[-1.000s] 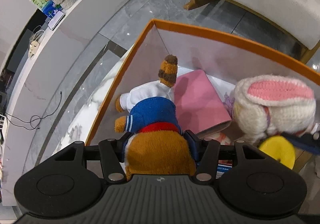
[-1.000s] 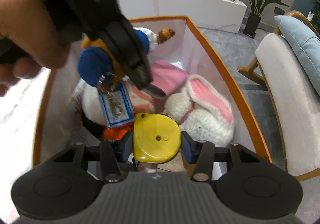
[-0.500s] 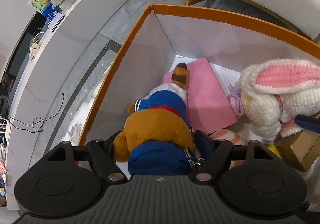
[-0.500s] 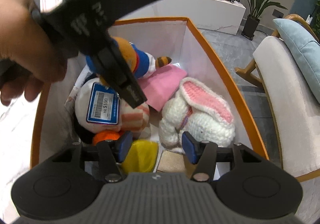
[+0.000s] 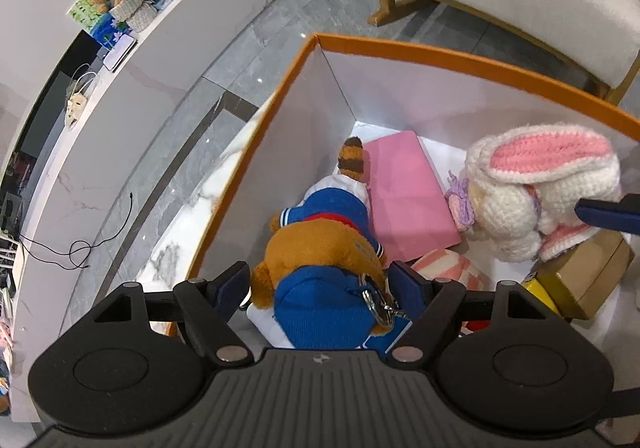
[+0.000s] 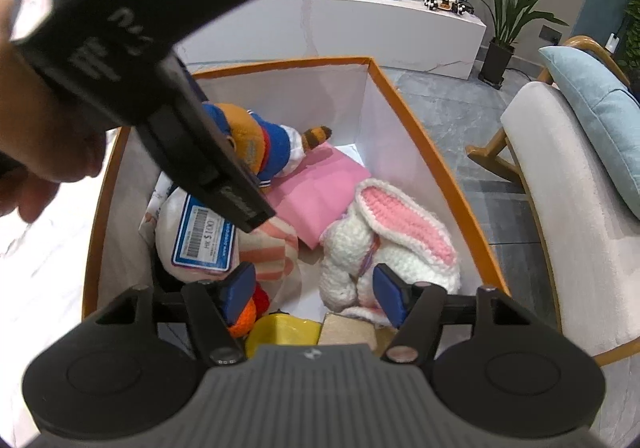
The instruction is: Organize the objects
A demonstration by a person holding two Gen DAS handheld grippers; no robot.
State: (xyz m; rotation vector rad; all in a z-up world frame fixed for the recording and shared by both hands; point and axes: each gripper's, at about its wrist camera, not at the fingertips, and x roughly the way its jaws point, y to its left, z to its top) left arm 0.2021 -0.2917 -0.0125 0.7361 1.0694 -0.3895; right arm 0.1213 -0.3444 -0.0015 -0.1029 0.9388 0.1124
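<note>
Left gripper (image 5: 318, 286) spread wide over the near left corner of the orange-rimmed box (image 5: 460, 60), fingers standing apart from the plush fox (image 5: 320, 260) that sits between them, no pinch on it. Fox in a blue hat and blue sailor top, lying along the left wall of the box with its striped tail (image 5: 351, 158) pointing toward the far corner. Hanging from its hat, a metal clip (image 5: 378, 302) with a blue price tag (image 6: 204, 238), the tag resting on a white-and-pink striped plush (image 6: 268, 252). Pink flat pouch (image 5: 408, 200) just beside the fox, lying on the box floor. White crocheted rabbit (image 5: 536, 188) with pink-lined ears against the right wall, touching a tan cardboard box (image 5: 588, 280). Yellow tape measure (image 6: 284, 330) low in the near end, next to the cardboard box, lying free. Right gripper (image 6: 314, 294) also spread, nothing between its blue pads (image 6: 386, 294), hovering above the near end of the box. Seen from the right wrist, the left gripper's black body crosses the upper left, with a hand (image 6: 44, 152) behind it. Beyond the box, a white counter (image 6: 360, 24) carrying a small bear and a fan; to the right, a pale sofa (image 6: 580, 216).
</note>
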